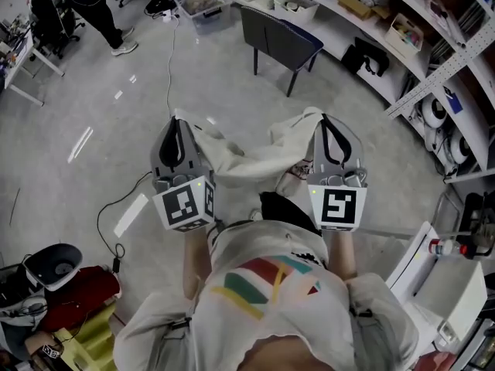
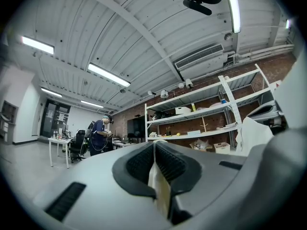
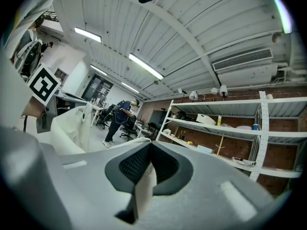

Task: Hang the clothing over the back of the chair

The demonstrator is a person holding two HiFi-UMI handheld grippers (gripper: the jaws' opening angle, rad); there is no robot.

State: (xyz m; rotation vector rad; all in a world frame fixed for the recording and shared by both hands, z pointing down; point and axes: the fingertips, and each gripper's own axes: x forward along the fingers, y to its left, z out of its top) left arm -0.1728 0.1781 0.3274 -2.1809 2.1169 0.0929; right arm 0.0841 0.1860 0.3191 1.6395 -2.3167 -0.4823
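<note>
Clothing [image 1: 249, 162] in left gripper [image 1: 179, 124], right gripper [image 1: 328, 122]

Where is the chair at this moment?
In the head view, the dark chair stands top centre, beside the white shelving, on the floor beyond the cream garment.

No text, label or number is legible.

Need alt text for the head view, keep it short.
Seen from above, a person holds a cream garment stretched between the left gripper and the right gripper, each shut on an edge of it. A dark chair stands ahead on the grey floor, beside white shelves.
</note>
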